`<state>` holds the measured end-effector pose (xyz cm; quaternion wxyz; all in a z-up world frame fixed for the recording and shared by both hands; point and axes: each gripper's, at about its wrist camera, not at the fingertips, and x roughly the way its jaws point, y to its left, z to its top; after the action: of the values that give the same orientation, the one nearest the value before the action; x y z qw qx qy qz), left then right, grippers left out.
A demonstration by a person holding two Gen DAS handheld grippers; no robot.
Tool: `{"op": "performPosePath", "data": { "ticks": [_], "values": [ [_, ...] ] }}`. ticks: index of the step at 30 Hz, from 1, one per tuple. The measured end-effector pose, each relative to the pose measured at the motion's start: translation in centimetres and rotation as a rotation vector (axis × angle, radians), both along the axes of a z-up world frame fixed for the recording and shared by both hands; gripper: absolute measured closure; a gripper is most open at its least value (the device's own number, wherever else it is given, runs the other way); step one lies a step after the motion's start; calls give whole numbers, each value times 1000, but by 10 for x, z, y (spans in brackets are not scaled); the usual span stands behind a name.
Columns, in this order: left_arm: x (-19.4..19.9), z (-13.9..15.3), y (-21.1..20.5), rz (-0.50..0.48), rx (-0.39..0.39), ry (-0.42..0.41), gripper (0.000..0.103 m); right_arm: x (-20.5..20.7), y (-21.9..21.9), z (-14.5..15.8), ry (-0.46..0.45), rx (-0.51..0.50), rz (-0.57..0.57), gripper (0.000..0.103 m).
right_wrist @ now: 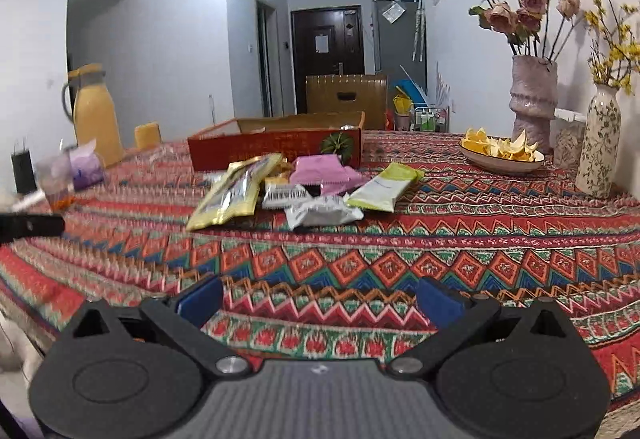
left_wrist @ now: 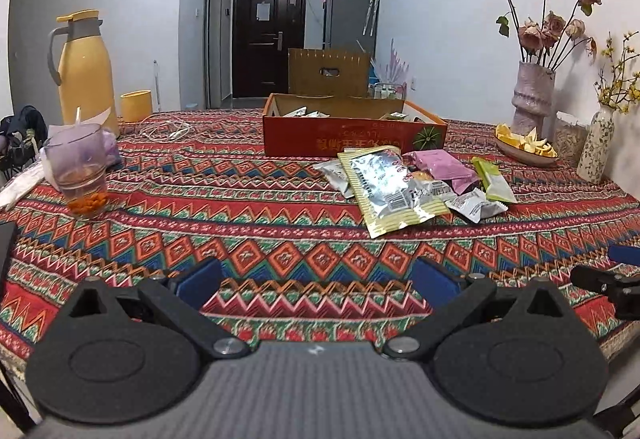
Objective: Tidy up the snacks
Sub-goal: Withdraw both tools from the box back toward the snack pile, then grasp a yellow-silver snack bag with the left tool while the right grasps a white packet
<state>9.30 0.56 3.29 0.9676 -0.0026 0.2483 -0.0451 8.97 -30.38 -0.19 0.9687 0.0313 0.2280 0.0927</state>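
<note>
A pile of snack packets lies on the patterned tablecloth: a big silver and gold pouch [left_wrist: 390, 187] [right_wrist: 234, 195], a pink packet [left_wrist: 442, 165] [right_wrist: 320, 171], a green and white bar [left_wrist: 494, 181] [right_wrist: 384, 185] and a small silver packet [left_wrist: 474, 205] [right_wrist: 324, 215]. Behind the pile stands a low red cardboard box [left_wrist: 352, 139] [right_wrist: 276, 149] holding a few packets. My left gripper [left_wrist: 318, 281] is open over bare cloth, short of the pile. My right gripper [right_wrist: 318, 301] is open too, nothing between its blue pads; its tip shows in the left wrist view [left_wrist: 612, 275].
A yellow thermos jug [left_wrist: 86, 69], a yellow cup [left_wrist: 136, 105] and a glass with orange bits [left_wrist: 78, 169] stand at the left. On the right stand a bowl of peel [right_wrist: 502, 153], a pink vase of dried roses [right_wrist: 534, 101] and a floral vase [right_wrist: 600, 147]. The table's near edge runs under both grippers.
</note>
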Motion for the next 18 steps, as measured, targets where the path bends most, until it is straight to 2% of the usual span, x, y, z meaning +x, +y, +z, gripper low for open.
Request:
{"op": "performPosePath", "data": {
  "ticks": [4,8,13,18],
  "values": [
    [17,0,-9,-11,11,22,0,12,-6,-1,-1,30,-10,0],
    [46,0,-23,-42,-18,53,0,25,-7,-8,25,34,-26,0],
    [98,-5,-58,-81,29,51,0,43,-17,-10,45,51,-47,0],
    [169,-3,-86,-89,-23,70,1,66,-24,-9,63,52,-62,0]
  ]
}}
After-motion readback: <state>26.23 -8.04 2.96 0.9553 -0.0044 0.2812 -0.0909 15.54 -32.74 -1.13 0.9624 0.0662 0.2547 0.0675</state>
